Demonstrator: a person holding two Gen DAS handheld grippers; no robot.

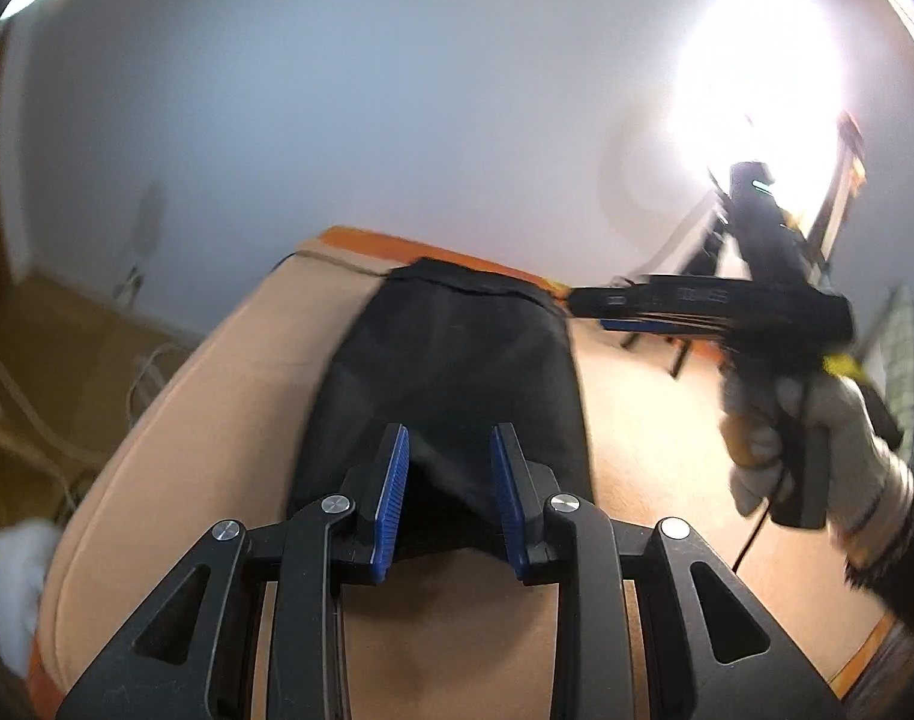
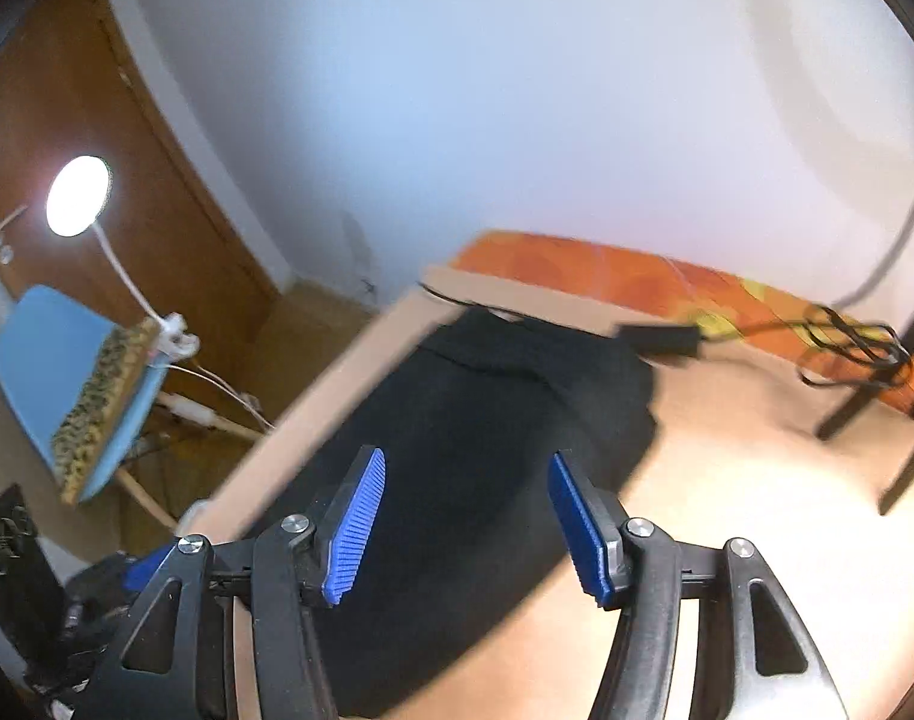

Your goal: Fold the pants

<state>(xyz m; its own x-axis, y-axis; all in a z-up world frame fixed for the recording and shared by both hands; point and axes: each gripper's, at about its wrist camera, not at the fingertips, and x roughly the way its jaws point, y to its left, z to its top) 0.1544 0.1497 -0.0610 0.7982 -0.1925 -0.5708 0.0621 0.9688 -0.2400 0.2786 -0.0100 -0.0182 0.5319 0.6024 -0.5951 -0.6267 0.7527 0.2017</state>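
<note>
The black pants (image 1: 450, 372) lie folded in a long strip on a beige surface (image 1: 216, 420), reaching to its far edge. My left gripper (image 1: 449, 456) is open, its blue pads on either side of the strip's near end, just above it. My right gripper (image 1: 613, 309) shows blurred at the right in the left wrist view, held by a gloved hand (image 1: 817, 456) above the surface, away from the pants. In the right wrist view the right gripper (image 2: 466, 480) is open and empty above the pants (image 2: 487, 432).
An orange cover (image 2: 637, 276) runs along the far edge. A black cable (image 2: 847, 342) and a black stand's legs (image 2: 865, 396) sit at the right. A blue chair (image 2: 60, 372) with a lamp (image 2: 78, 195) and a brown door (image 2: 126, 150) stand at the left.
</note>
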